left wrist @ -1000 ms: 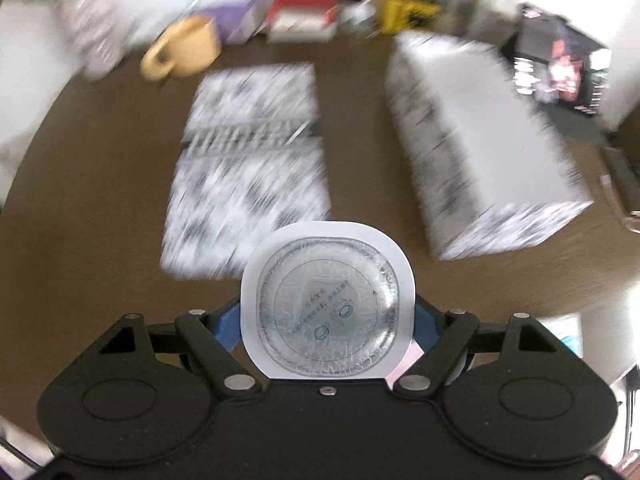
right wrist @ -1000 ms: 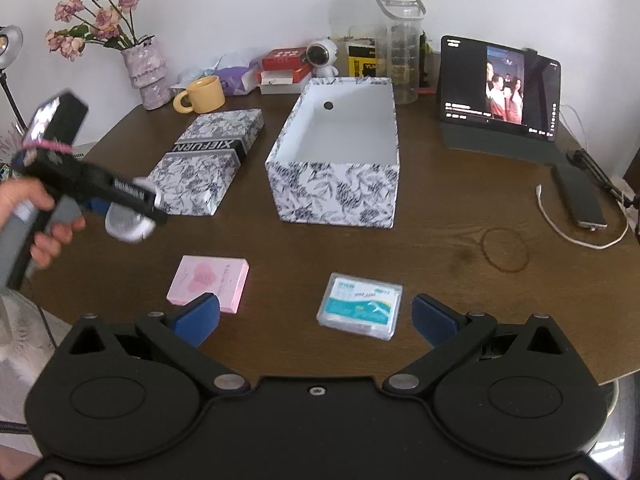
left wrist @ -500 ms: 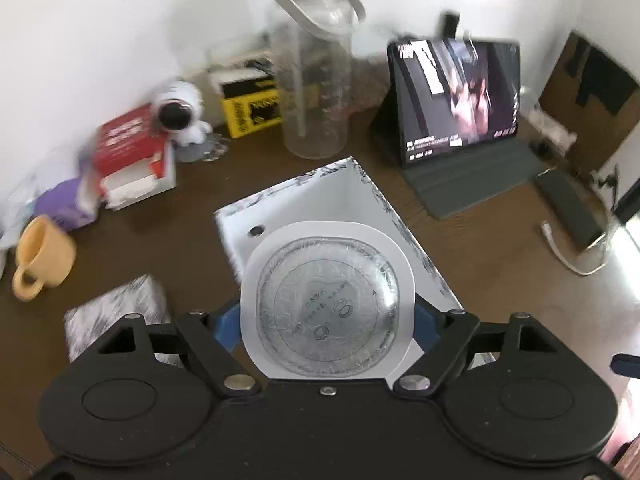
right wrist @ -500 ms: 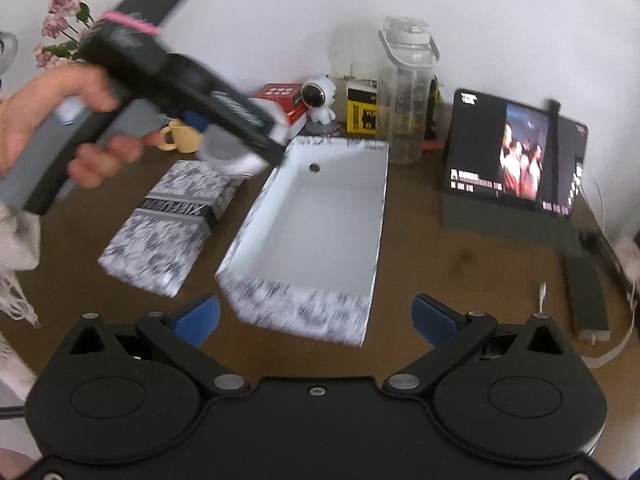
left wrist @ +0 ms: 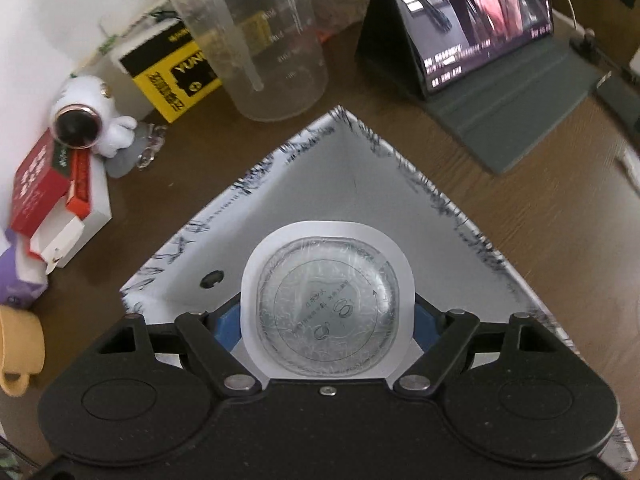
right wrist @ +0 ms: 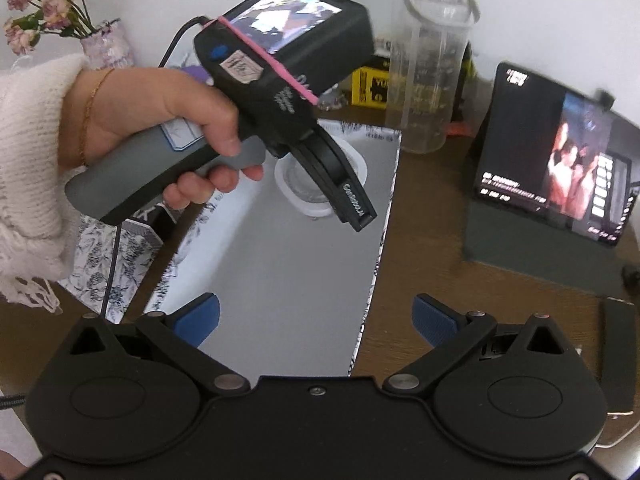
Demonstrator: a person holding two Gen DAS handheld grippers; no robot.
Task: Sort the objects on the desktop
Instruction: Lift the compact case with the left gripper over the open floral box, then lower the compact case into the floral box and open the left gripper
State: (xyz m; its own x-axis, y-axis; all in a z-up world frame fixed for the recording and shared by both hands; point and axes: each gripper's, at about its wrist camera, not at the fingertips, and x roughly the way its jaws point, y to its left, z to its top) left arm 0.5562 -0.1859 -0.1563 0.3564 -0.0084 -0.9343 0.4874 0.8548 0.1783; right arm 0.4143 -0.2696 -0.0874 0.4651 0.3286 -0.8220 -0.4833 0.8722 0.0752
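My left gripper (left wrist: 327, 316) is shut on a round clear container with a white rim (left wrist: 327, 312) and holds it over the far corner of the open floral storage box (left wrist: 352, 184). In the right wrist view the left gripper (right wrist: 320, 184) hangs above the box's white inside (right wrist: 280, 280), with the container (right wrist: 296, 184) partly hidden behind its fingers. My right gripper (right wrist: 316, 320) is open and empty, just above the near end of the box.
A clear water jug (left wrist: 256, 40), a yellow box (left wrist: 176, 68), an astronaut figure (left wrist: 92, 116) and red and white boxes (left wrist: 48, 200) stand behind the box. A tablet on a stand (right wrist: 560, 168) is to the right. The floral lid (right wrist: 112, 272) lies left. A yellow mug (left wrist: 20, 344) is at far left.
My left gripper has carried the container from the table's left side to above the box's far end and lower toward it. My right gripper has moved forward over the box's near end.
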